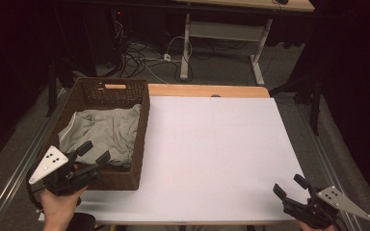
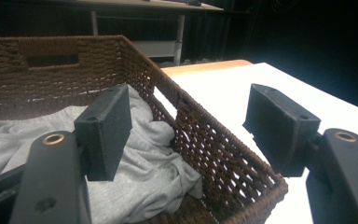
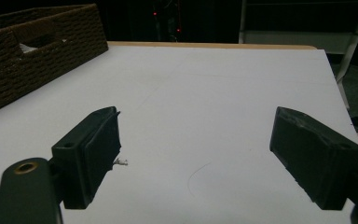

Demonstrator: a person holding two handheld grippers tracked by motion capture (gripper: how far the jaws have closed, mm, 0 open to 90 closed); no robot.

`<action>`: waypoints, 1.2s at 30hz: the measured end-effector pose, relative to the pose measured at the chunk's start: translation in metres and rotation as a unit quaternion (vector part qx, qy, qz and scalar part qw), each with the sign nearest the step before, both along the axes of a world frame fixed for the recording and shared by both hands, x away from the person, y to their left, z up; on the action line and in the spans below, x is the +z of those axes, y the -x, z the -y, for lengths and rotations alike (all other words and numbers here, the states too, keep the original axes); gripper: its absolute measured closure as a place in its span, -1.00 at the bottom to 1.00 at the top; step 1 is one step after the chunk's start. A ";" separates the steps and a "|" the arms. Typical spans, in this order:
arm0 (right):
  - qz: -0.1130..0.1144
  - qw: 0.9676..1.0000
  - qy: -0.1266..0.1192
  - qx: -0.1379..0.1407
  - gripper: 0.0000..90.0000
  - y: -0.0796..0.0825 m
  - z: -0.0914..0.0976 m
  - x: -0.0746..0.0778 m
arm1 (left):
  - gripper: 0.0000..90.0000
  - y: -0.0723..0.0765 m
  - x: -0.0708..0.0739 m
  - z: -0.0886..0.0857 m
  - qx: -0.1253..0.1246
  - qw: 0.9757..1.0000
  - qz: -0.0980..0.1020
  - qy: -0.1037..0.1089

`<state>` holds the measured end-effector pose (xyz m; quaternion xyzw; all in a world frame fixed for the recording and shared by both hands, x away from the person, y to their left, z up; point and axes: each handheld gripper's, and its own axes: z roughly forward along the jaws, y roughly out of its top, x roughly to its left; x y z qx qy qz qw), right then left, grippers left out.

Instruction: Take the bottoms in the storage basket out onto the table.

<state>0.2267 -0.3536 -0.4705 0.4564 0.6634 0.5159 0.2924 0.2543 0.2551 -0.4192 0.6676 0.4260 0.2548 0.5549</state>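
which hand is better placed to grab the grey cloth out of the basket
Left, most likely. The left gripper hangs open at the near edge of the wicker basket, right by the grey cloth. The right gripper sits open at the white table's far near corner.

White-topped table with one basket

The table (image 1: 212,159) has a white sheet over a wooden top, whose bare strip shows along the far edge. A brown wicker basket (image 1: 142,125) stands directly on its left side, at the near-left corner.
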 end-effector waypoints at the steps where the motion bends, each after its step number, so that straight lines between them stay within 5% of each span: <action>1: 0.000 1.000 0.000 0.000 -0.63 0.000 0.000 0.000 | -0.32 -0.001 0.001 0.001 -0.001 1.000 0.000 0.002; 29: -0.009 1.000 0.013 0.002 -0.61 -0.001 -0.001 -0.001 | -0.33 -0.026 0.012 0.010 -0.015 1.000 -0.012 0.010; 36: -0.027 0.999 0.028 0.020 -0.59 -0.020 -0.005 -0.006 | -0.33 -0.037 0.020 0.011 -0.012 1.000 -0.011 0.006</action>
